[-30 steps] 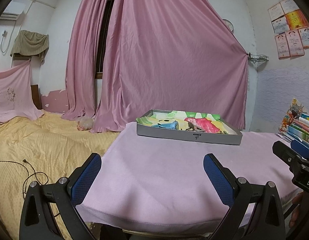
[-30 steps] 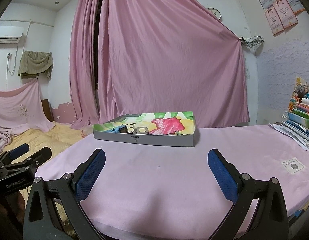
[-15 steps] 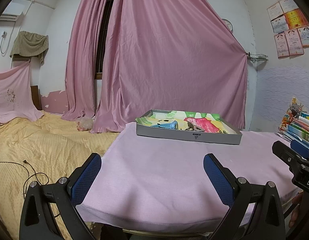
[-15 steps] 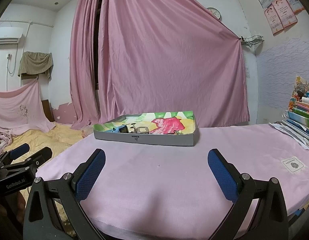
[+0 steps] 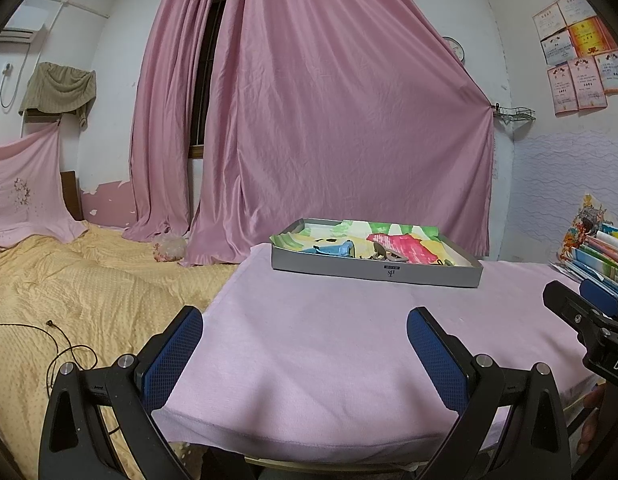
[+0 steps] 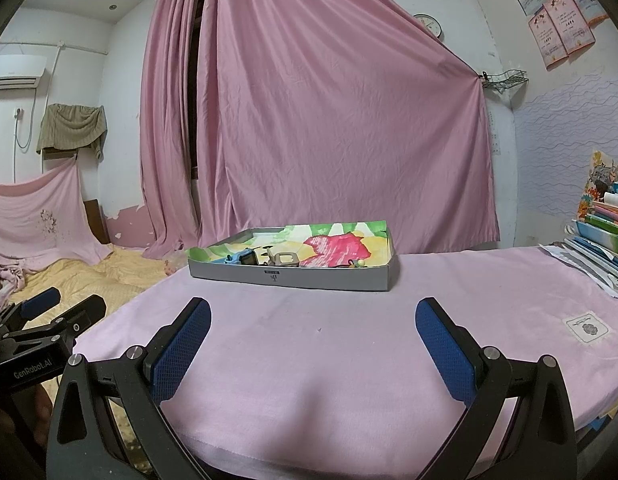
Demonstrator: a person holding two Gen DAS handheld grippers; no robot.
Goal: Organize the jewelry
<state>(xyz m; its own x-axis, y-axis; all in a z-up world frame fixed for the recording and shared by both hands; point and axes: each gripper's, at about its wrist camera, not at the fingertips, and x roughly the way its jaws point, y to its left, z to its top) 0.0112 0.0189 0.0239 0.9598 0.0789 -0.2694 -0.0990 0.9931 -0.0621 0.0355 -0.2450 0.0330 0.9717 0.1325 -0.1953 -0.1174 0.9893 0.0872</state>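
A shallow grey box lined with bright painted paper sits at the far side of a pink-covered table. Small jewelry pieces lie in it: a blue item, a beige piece, small dark bits. My left gripper stands open over the table's near edge, well short of the box. My right gripper is also open, empty, at the near edge. Each gripper shows at the side of the other's view.
A stack of books and papers rests at the table's right end. A small white label lies on the cloth. A yellow bedspread with a dark cable lies to the left. Pink curtains hang behind.
Both views have shifted very slightly; the grippers stay open and nothing on the table has moved.
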